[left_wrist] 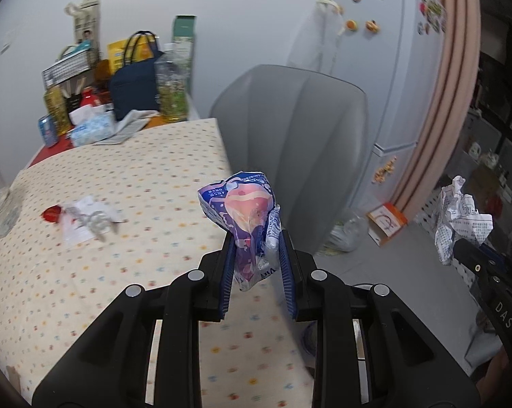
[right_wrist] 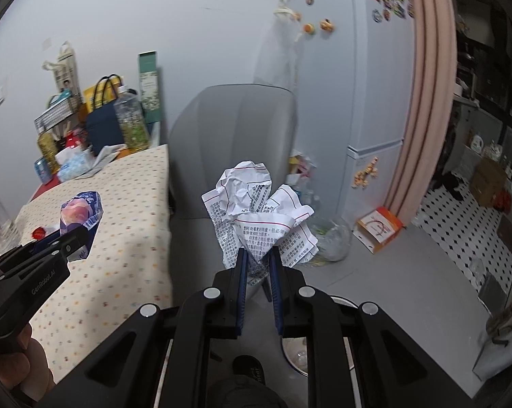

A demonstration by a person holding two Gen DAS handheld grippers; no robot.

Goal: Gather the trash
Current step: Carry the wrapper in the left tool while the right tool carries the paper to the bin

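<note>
While clamped upright, wrapper (left_wrist: 245, 214), crumpled paper (right_wrist: 256, 210)

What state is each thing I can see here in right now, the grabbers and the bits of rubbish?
Left gripper: shut on the wrapper.
Wrapper: crumpled, held up off the table.
Right gripper: shut on the printed paper.
Printed paper: crumpled into a ball, held in the air.
Scraps: lying loose on the tablecloth.
Fridge: doors shut.
</note>
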